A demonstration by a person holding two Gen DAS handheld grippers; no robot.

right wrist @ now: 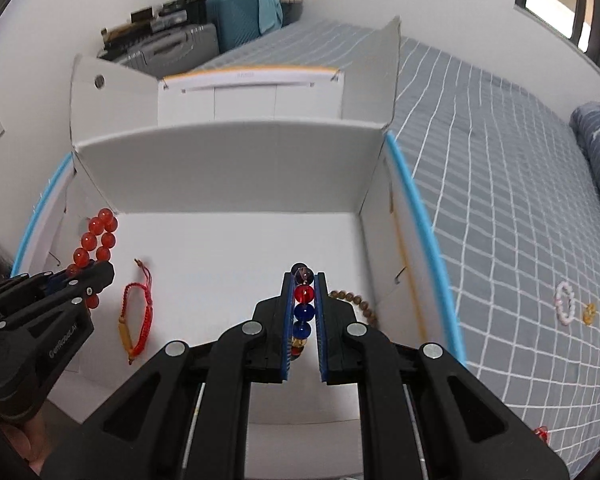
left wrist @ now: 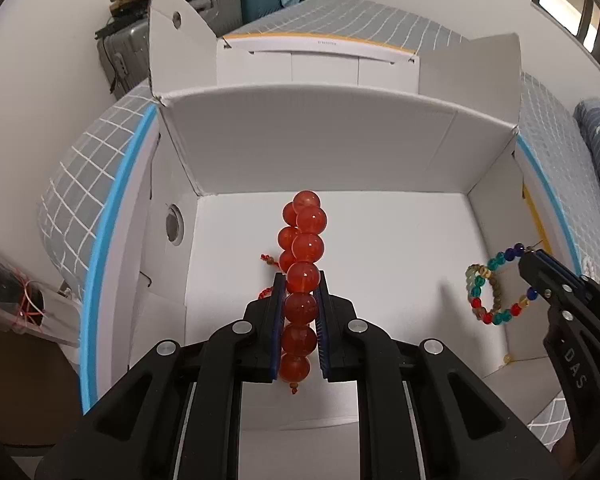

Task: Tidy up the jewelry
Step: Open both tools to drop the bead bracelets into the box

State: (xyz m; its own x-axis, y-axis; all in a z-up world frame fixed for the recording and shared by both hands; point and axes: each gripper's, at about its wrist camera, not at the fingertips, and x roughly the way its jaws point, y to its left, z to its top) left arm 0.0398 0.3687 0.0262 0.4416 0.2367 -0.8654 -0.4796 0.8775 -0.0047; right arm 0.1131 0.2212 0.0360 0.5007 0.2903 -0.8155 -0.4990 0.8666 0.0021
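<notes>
Left wrist: left gripper [left wrist: 300, 300] clamps glossy round orange beads [left wrist: 303, 276]; right gripper [right wrist: 304, 300] pinches multicoloured glass beads [right wrist: 303, 308].

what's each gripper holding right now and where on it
The left gripper is shut on the red bead bracelet, pinching its lower beads. The right gripper is shut on the multicolour bead bracelet, clamping one side of the loop.

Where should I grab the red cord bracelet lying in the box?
Take the red cord bracelet from above, across one thin side of its loop. It lies flat on the white box floor, so pinching the cord beats the hard tan bead at its lower end.
</notes>
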